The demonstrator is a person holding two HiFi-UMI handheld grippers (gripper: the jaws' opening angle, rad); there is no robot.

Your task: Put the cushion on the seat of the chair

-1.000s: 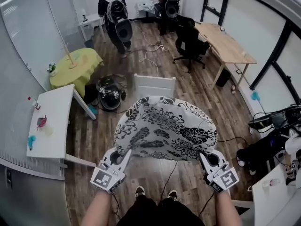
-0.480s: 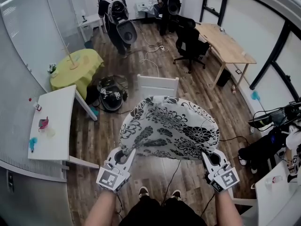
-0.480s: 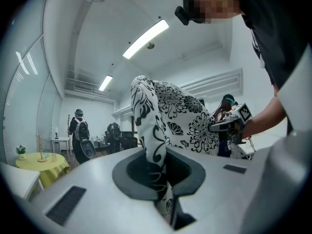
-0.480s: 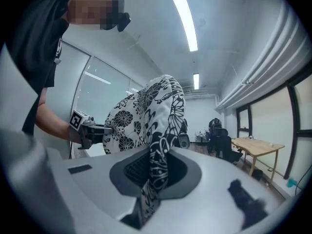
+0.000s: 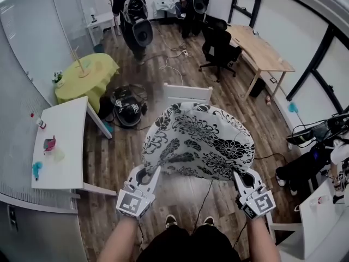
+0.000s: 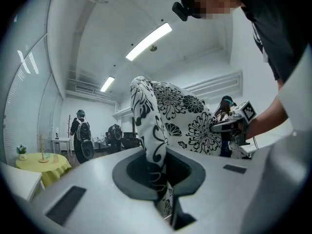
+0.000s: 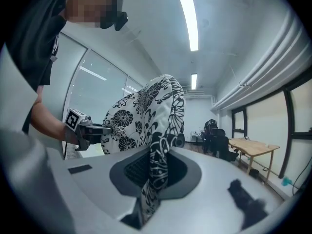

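Cushion (image 5: 199, 141) nearer white chair (image 5: 188, 94) than before

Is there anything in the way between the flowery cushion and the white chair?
Nothing visible is. The black-and-white flowered fabric cushion is held by the left gripper and the right gripper, near the white slatted chair. It hides the seat, so that part can't be checked.

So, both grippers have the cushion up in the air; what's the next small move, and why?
Probably carry the cushion forward and begin lowering it: left gripper and right gripper both clamp its near corners, and the white chair stands just beyond, seat hidden beneath it.
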